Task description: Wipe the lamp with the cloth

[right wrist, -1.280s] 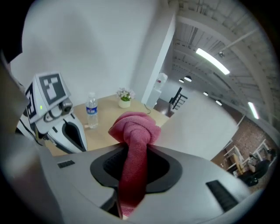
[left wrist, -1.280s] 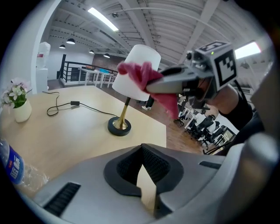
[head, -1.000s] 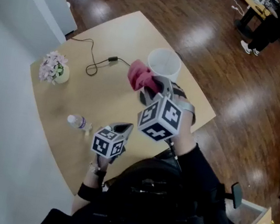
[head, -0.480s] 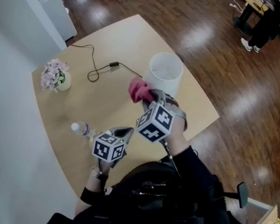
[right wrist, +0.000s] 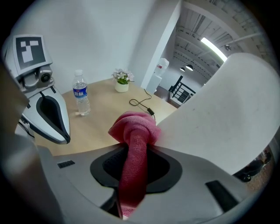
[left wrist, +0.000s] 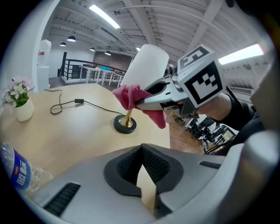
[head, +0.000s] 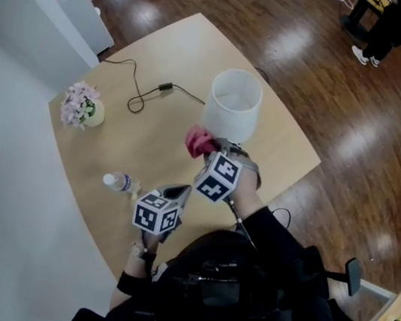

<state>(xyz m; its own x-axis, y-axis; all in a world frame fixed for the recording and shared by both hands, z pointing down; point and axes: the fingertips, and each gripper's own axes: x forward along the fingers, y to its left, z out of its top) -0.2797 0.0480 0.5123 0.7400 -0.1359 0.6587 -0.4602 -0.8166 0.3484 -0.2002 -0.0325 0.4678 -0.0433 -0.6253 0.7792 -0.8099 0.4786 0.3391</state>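
Observation:
The lamp has a white shade, a brass stem and a round black base, and stands on the tan table. My right gripper is shut on a bunched pink cloth. In the right gripper view the cloth sticks out between the jaws, right beside the shade. I cannot tell whether they touch. From the left gripper view, the cloth hangs at the shade's lower rim. My left gripper hovers over the table nearer me, jaws closed and empty.
A water bottle stands left of the left gripper. A small vase of flowers sits near the table's left edge. The lamp's black cord runs across the far part of the table. A person stands far off on the wooden floor.
My right gripper has come down with the pink cloth, from the shade's upper part to its lower rim. The left gripper has hardly moved.

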